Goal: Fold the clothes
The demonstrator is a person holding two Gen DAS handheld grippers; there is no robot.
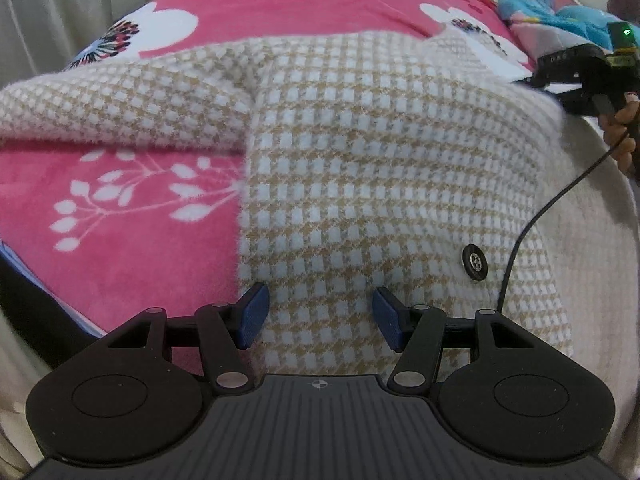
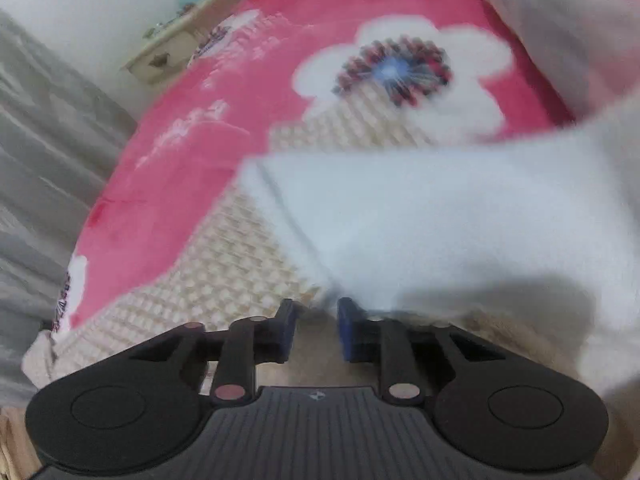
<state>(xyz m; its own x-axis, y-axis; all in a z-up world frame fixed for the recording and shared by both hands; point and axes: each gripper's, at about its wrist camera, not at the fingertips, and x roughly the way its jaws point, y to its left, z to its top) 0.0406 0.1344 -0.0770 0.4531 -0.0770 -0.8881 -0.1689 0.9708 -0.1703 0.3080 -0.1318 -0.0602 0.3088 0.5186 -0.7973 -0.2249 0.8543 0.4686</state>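
In the left wrist view, the left gripper (image 1: 320, 320) is seen at 6 o'clock with its blue pads spread wide, released, nothing held between them. Directly beneath and ahead of it, the beige-and-white checked jacket (image 1: 360, 168) is laid on the pink floral blanket (image 1: 132, 216), filling the centre and stretching toward 3 o'clock. A dark button (image 1: 475, 262) is found on the jacket at about 4 o'clock, with a thin black cable (image 1: 536, 220) running just beside it. One sleeve (image 1: 112, 108) is extended toward 9 o'clock. Farther off, at 2 o'clock, the right gripper (image 1: 576, 76) is seen at the jacket's far edge, and at 1 o'clock a heap of blue clothes (image 1: 560, 4) lies on the bed.

In the blurred right wrist view, the right gripper (image 2: 316, 330) is narrowly parted; whether the jacket's pale lining (image 2: 440, 224), draped just ahead toward 3 o'clock, is pinched cannot be told.
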